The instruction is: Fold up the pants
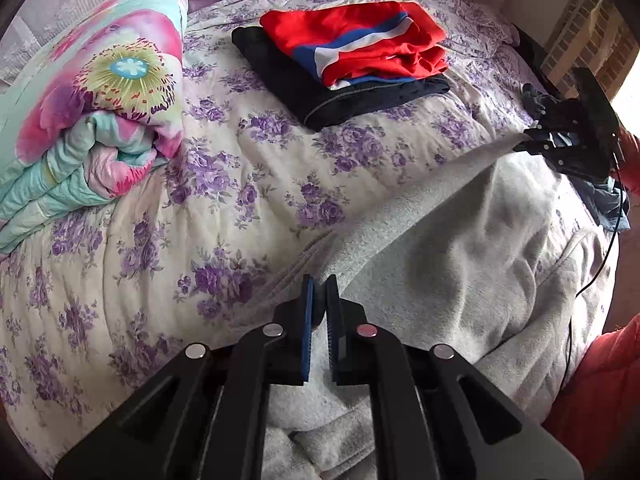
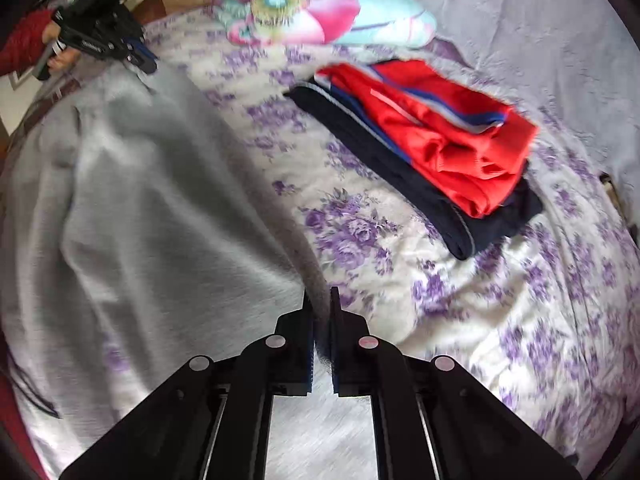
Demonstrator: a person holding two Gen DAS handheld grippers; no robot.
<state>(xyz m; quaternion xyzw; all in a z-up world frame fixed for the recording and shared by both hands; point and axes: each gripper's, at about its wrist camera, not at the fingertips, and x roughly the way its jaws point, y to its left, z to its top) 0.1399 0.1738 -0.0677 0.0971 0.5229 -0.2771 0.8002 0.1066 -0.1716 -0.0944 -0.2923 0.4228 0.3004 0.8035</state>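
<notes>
Light grey pants (image 1: 460,240) lie spread over the flowered bedcover (image 1: 200,220), and one edge is pulled taut between the two grippers. My left gripper (image 1: 320,288) is at the bottom of the left wrist view, shut on one end of that edge. The right gripper (image 1: 528,140) pinches the far end at the right. In the right wrist view the right gripper (image 2: 322,300) is shut on the grey pants' (image 2: 160,200) edge, with fabric between its pads. The left gripper (image 2: 146,62) holds the far corner at top left.
A folded red garment (image 1: 352,44) rests on a folded dark garment (image 1: 320,100) further up the bed. A rolled pink and turquoise quilt (image 1: 100,100) lies at the left. A person's red sleeve (image 1: 600,380) and a black cable (image 1: 576,300) are at the right edge.
</notes>
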